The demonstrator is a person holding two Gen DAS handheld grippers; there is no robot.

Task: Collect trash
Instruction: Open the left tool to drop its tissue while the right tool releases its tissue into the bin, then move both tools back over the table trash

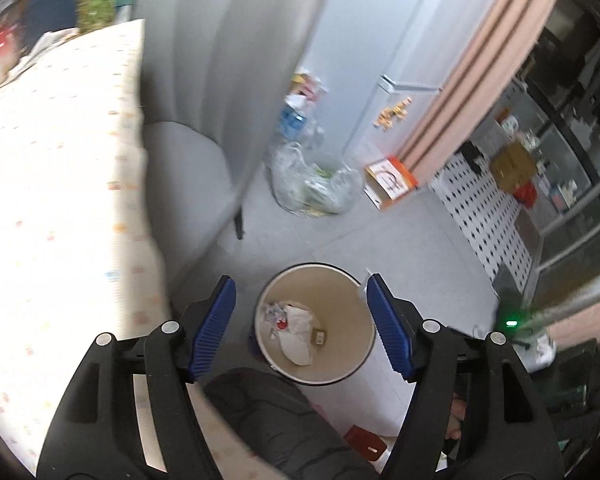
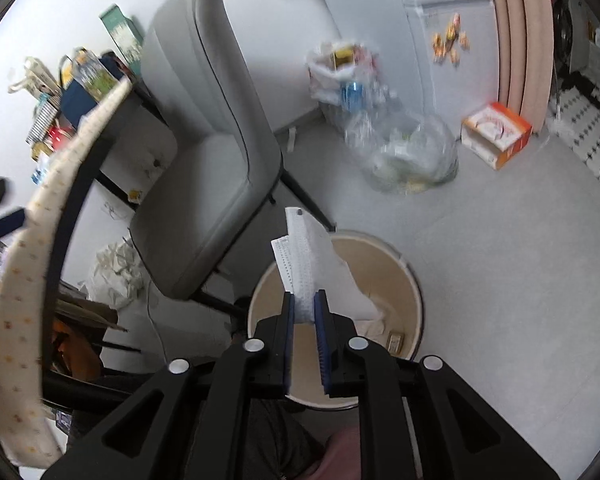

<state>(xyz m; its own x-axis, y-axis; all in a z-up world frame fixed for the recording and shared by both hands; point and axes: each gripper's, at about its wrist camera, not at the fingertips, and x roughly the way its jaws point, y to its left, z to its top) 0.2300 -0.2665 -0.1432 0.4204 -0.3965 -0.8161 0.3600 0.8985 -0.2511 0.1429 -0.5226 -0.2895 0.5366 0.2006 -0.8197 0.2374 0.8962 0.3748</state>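
**One tissue poised over the bin**

One white tissue (image 2: 312, 264) is pinched in the right gripper (image 2: 305, 312) above the bin (image 1: 364, 344). The left gripper (image 1: 302, 312) hangs spread and empty. Release is best made centred over the opening, clear of the rim.

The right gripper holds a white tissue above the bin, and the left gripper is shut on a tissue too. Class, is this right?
Not quite. The left gripper is open and empty, as the left wrist view shows. The right gripper does hold the white tissue above the bin.
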